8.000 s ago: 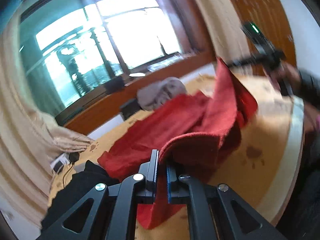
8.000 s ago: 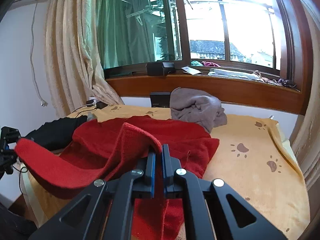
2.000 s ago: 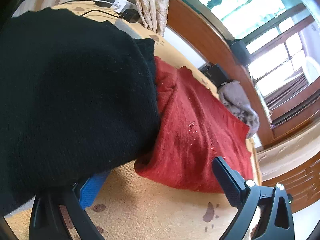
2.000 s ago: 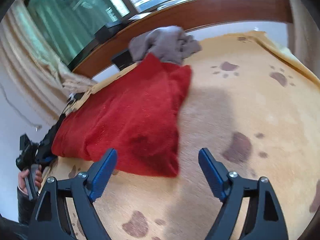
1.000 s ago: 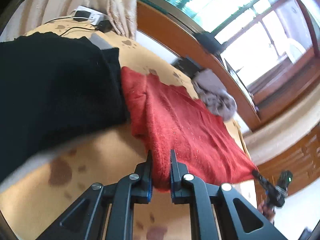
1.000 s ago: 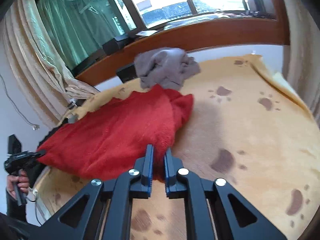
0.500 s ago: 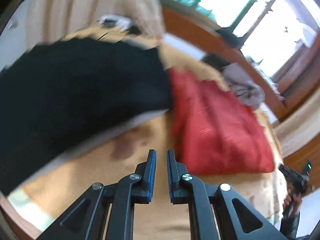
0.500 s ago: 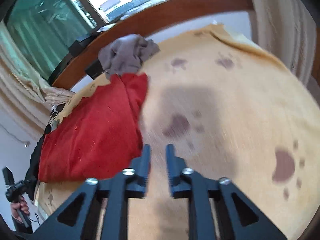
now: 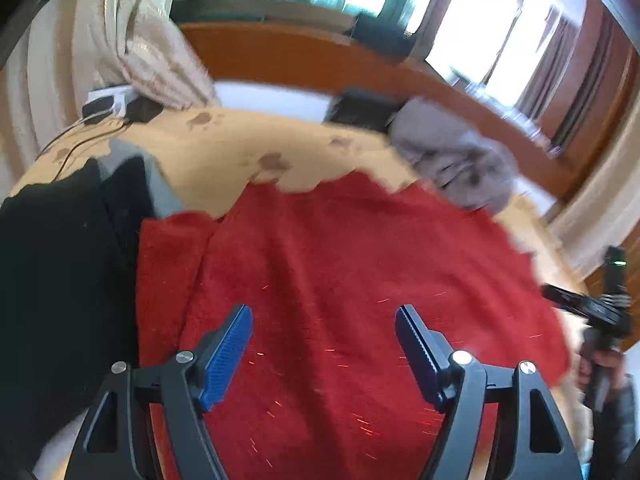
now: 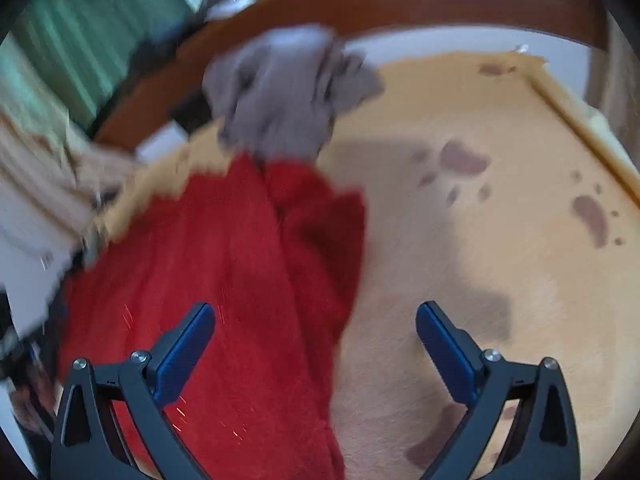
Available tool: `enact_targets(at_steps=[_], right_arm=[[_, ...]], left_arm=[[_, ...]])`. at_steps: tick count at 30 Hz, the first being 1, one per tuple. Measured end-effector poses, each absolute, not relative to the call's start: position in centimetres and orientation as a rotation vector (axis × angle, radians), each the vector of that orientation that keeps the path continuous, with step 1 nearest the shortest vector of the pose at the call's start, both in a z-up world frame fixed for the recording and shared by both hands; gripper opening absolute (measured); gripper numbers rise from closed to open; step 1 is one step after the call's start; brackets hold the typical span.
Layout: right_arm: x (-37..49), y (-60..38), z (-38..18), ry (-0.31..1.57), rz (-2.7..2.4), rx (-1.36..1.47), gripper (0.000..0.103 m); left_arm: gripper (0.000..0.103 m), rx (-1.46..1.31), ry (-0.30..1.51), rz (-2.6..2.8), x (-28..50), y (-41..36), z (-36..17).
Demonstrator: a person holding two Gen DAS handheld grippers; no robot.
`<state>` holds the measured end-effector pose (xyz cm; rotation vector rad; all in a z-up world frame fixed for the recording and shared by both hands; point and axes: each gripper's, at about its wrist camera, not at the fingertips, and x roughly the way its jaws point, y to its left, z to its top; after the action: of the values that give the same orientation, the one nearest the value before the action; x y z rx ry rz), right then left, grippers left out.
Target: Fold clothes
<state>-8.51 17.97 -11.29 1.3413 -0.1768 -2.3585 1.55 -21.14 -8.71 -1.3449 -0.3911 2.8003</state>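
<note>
Left gripper [image 9: 324,344] jaws opening wide above the red garment [image 9: 340,280]; right gripper [image 10: 316,344] opening wide over its right edge; neither grips cloth.

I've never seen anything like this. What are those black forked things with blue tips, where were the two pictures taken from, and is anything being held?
They are hand-held grippers, one in each of a person's hands, each carrying its own camera looking along its fingers. One picture shows the left gripper, the other the right gripper. Both hover over a fuzzy red garment spread on a tan paw-print blanket. A black garment lies beside it, and a crumpled grey garment lies behind. Both sets of jaws are opening, pressing on nothing.
</note>
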Motion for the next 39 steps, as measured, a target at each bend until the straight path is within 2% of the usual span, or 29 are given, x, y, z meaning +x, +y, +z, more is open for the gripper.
enact_targets(at_steps=[3, 5, 7, 8, 10, 14, 17, 20, 21, 22, 23, 24, 25, 30, 33, 36, 39], right_arm=[[-6.2, 15.2, -12.0, 0.100, -2.423, 1.242, 0.098], [-5.6, 14.7, -11.9, 0.112, -2.420, 1.204, 0.085], [-5.8, 15.0, -11.4, 0.021, -2.384, 1.195, 0.032], [-5.8, 15.3, -11.2, -0.023, -2.371, 1.196, 0.020], [-5.5, 15.8, -10.5, -0.080, -2.383, 1.194, 0.013], [-2.7, 17.6, -8.1, -0.153, -2.425, 1.108, 0.011], [-1.8, 17.7, -8.3, -0.104, -2.432, 1.135, 0.011], [-3.2, 17.0, -11.4, -0.027, -2.412, 1.244, 0.017], [-3.5, 17.2, -11.2, -0.024, -2.437, 1.230, 0.023], [-3.8, 17.5, -11.1, -0.021, -2.462, 1.216, 0.045], [-4.1, 17.7, -11.0, -0.018, -2.486, 1.208, 0.059], [-4.3, 18.0, -10.7, -0.017, -2.510, 1.213, 0.080], [-4.3, 18.6, -10.0, -0.029, -2.540, 1.197, 0.083], [-5.0, 21.4, -5.0, -0.240, -2.568, 1.019, 0.083], [-7.5, 19.4, -3.1, -0.299, -2.460, 0.966, 0.083], [-11.6, 15.9, -4.7, -0.315, -2.304, 1.093, 0.082], [-14.9, 13.0, -8.7, -0.265, -2.238, 1.301, 0.077]], left_arm=[[0.076, -1.396, -0.310, 2.813, 1.3, -21.5, -11.0], [0.079, -1.343, -0.227, 2.838, 1.8, -21.3, -11.6], [0.079, -1.311, -0.163, 2.853, 2.2, -21.0, -11.8], [0.079, -1.302, -0.150, 2.854, 2.4, -20.9, -11.9], [0.079, -1.292, -0.179, 2.837, 2.7, -21.2, -11.8], [0.079, -1.285, -0.196, 2.801, 3.6, -21.6, -11.5], [0.080, -1.288, -0.126, 2.798, 3.6, -21.1, -11.6], [0.081, -1.300, -0.113, 2.791, 3.3, -21.0, -11.7], [0.081, -1.303, -0.114, 2.787, 3.3, -21.1, -11.6], [0.081, -1.307, -0.116, 2.784, 3.3, -21.1, -11.6], [0.081, -1.310, -0.117, 2.780, 3.3, -21.2, -11.5], [0.081, -1.320, -0.119, 2.775, 3.3, -21.2, -11.4], [0.081, -1.339, -0.128, 2.768, 3.3, -21.3, -11.2], [0.081, -1.231, -0.333, 2.792, 3.0, -21.9, -6.8], [0.081, -1.123, -0.418, 2.818, 1.3, -21.9, -4.4], [0.081, -1.137, -0.564, 2.819, -2.1, -22.8, -4.5], [0.081, -1.251, -0.684, 2.768, -5.1, -24.0, -7.5]])
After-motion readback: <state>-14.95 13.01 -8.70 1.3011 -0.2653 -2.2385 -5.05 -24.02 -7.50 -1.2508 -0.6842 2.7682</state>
